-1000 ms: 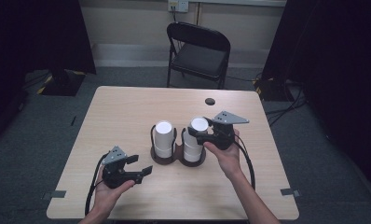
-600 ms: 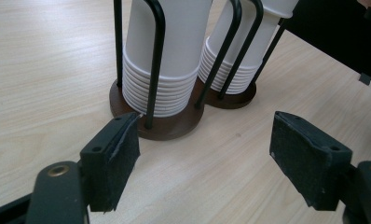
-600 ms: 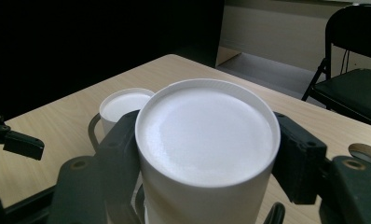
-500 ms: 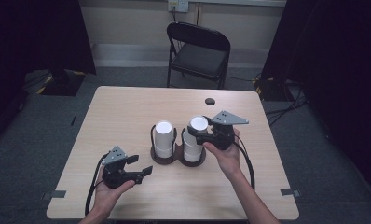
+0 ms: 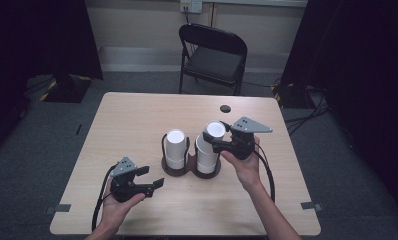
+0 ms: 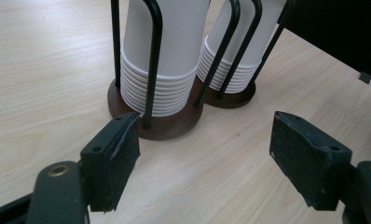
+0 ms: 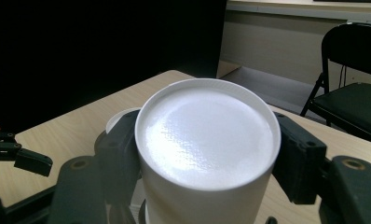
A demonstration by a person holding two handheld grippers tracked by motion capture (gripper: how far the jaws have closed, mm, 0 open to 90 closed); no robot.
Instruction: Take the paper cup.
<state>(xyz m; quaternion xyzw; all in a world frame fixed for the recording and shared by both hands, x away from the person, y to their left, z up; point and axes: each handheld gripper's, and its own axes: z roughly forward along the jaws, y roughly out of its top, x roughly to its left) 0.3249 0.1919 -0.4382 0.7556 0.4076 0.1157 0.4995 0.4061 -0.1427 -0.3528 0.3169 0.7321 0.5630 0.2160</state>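
On the table (image 5: 137, 125), two stacks of white cups are standing upside down in a dark holder (image 5: 189, 170) with wire posts. The right hand-held gripper (image 5: 221, 145) is closing its jaws on both sides of the top cup (image 7: 207, 140) of the right stack (image 5: 208, 150). The left hand-held gripper (image 5: 152, 177) is resting near the holder, jaws wide apart and holding nothing, pointing at the left stack (image 6: 162, 60).
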